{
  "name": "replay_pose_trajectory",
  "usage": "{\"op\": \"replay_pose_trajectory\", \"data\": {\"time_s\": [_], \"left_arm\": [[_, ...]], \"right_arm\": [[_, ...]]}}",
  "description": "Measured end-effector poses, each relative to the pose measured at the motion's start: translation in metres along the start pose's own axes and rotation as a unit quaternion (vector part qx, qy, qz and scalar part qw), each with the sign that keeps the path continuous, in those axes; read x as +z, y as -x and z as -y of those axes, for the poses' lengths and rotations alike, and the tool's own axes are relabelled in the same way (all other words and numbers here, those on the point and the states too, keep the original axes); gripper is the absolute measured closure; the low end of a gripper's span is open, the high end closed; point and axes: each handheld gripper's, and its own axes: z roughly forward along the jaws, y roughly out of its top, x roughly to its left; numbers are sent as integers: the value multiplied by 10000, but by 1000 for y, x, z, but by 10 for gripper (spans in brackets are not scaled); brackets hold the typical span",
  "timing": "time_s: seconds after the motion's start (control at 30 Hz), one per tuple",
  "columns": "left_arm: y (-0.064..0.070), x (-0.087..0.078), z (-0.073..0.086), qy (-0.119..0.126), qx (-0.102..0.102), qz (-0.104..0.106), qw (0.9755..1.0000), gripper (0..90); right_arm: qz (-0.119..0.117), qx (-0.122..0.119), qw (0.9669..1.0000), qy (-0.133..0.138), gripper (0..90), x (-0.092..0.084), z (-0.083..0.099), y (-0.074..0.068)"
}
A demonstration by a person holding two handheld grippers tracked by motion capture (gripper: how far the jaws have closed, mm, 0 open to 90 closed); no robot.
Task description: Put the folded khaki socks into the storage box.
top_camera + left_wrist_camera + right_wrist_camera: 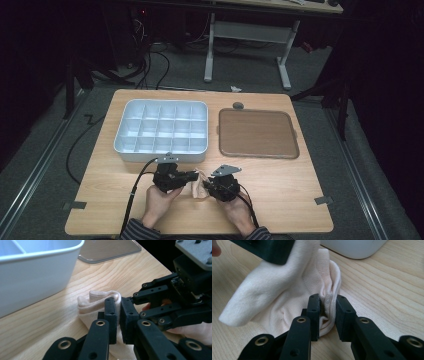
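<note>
Sock: we see a cream sock [198, 186] bunched on the wooden surface [280, 185], near the front edge, between our two hands; its ribbed cuff [100, 295] stands up in the left gripper view.
Left hand-held gripper: our left hand-held gripper [192, 175] lies low over the surface and points toward the right one; in its own view [119, 315] the jaws are clamped on a thin fold of the sock, pads almost meeting.
Right hand-held gripper: our right hand-held gripper [206, 187] faces the left one from the other side of the sock; in its own view [328, 315] the pads press a gathered ridge of the fabric between them, so it grips the sock too.
Hands: our left hand [159, 200] and right hand [239, 212] come in from the bottom of the high view.
Compartment box: a white box with many compartments [131, 150] sits just beyond the grippers, on the left half of the surface.
Tray: a brown flat tray [258, 133] lies to the right of the box, close beside it but apart.
</note>
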Motion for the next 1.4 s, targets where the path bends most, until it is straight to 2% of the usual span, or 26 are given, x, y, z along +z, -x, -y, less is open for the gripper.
{"op": "replay_pose_trajectory", "data": {"time_s": [0.1,0.3,0.53,0.83,1.07,1.17,1.4], "left_arm": [[1,6,-3,-37,13,33,10000,852],[-2,17,-4,-176,23,-74,9998,851],[-2,22,-3,-303,67,-109,9995,851],[-1,25,-2,-350,98,-144,9992,853],[-3,24,-2,-372,94,-154,9991,852],[-3,23,-3,-371,104,-164,9991,852],[-2,25,-2,-433,144,-197,9988,852]], "right_arm": [[-24,-43,10000,14,756,1,0,0],[-73,-39,10000,32,755,1,0,1],[-52,-37,10000,49,729,1,0,1],[-112,-6,9999,36,748,1,0,2],[-100,131,9998,54,650,-4,2,5],[-75,137,9998,120,652,-10,2,6],[-63,123,9996,265,736,-26,7,7]]}}
